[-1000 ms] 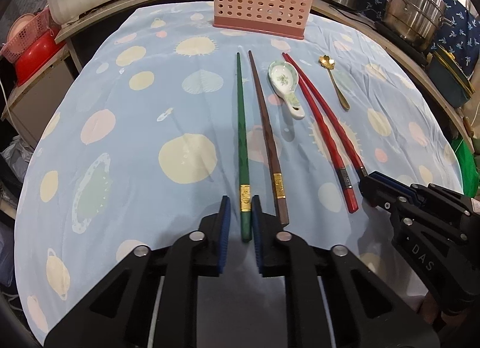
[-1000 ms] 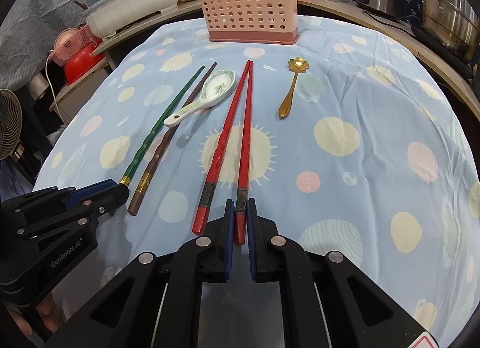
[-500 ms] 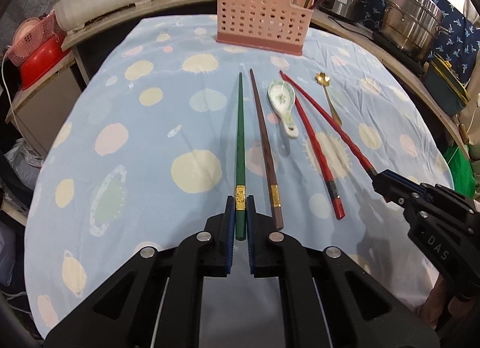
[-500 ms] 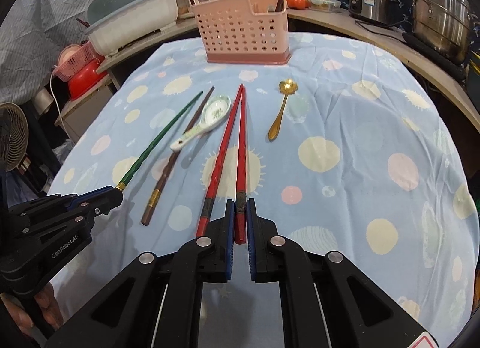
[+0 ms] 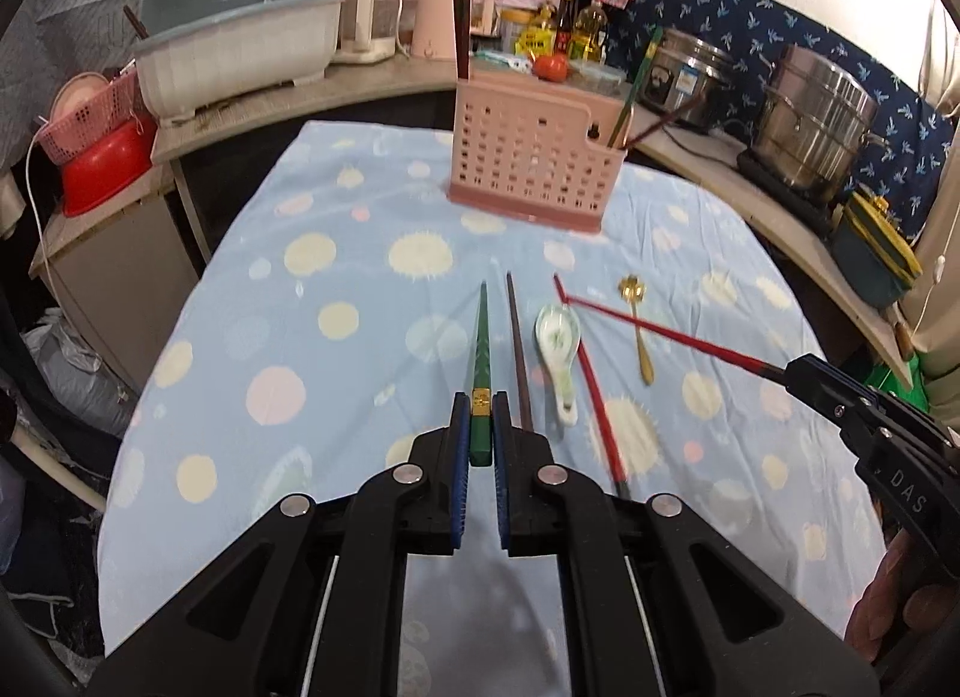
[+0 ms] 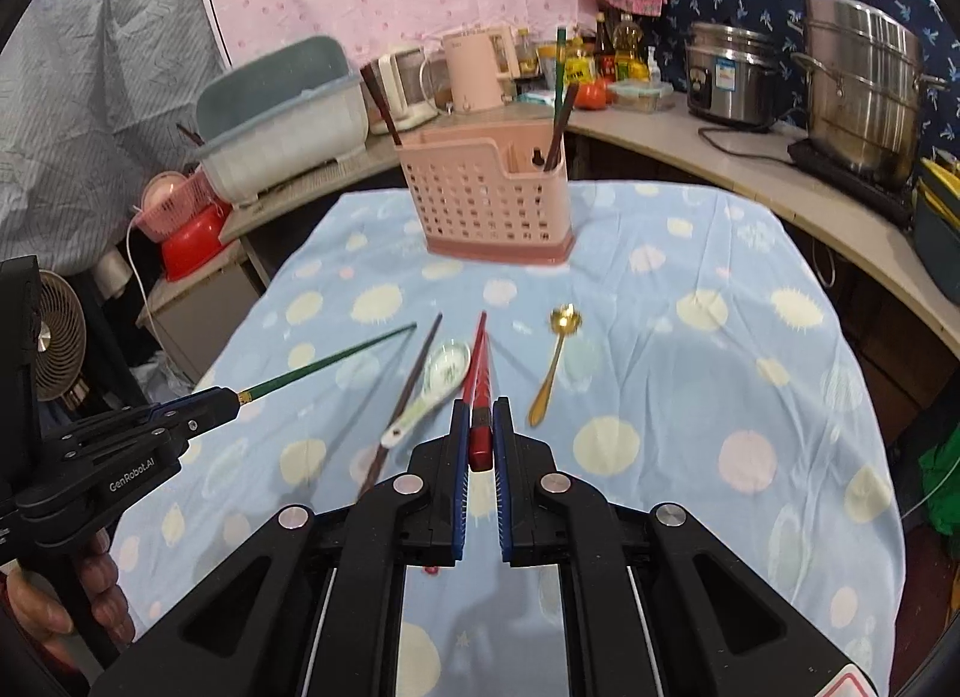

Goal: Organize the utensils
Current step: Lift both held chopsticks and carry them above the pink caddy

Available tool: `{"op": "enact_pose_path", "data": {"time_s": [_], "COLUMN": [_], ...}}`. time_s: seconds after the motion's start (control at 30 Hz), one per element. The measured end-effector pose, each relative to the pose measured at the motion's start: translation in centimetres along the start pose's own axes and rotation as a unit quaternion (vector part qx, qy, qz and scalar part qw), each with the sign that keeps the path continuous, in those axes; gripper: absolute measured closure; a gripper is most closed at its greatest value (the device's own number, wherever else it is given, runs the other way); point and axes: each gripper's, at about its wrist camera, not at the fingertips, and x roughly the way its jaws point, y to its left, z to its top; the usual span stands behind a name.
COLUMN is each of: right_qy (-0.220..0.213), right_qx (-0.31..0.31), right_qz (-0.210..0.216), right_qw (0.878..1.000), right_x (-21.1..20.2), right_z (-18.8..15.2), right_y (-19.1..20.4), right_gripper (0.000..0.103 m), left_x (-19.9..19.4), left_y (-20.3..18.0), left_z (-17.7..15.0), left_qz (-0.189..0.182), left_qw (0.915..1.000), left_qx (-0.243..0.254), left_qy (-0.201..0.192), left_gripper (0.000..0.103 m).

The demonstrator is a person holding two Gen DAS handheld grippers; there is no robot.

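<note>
Each view is taken from just behind its own claw, looking forward and down along the fingers over the bench (image 5: 360, 229). The pink basket (image 5: 531, 168) (image 6: 489, 205) is faced by both, and the spotted cloth is shared.

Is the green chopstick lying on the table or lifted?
Lifted: the left gripper is shut on the green chopstick, which slants above the cloth.

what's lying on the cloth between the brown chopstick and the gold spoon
In the left wrist view, the white soup spoon and a red chopstick lie between the brown chopstick and the gold spoon.
</note>
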Motion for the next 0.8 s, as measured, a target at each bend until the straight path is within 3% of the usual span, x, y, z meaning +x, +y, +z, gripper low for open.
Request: {"op": "enact_pose_path", "data": {"time_s": [0.37, 0.8], "right_qy": [-0.042, -0.074], "right_qx": [0.004, 0.003], "right_qz": [0.006, 0.004], "right_qw": [0.999, 0.997], "right_x": [-1.8, -2.0], "right_z": [4.2, 9.0], "right_y": [-0.3, -0.7], "right_gripper": [0.096, 0.096], "left_x": [-2.5, -3.0], "left_y": [-0.1, -1.5], "left_z": [5.5, 11.4], "left_qz": [-0.003, -0.006], "left_qw": [0.9983, 0.9953], "left_qx": [-0.005, 0.014], "left_qy": [-0.058, -0.096], "left_gripper": [0.096, 0.096]}}
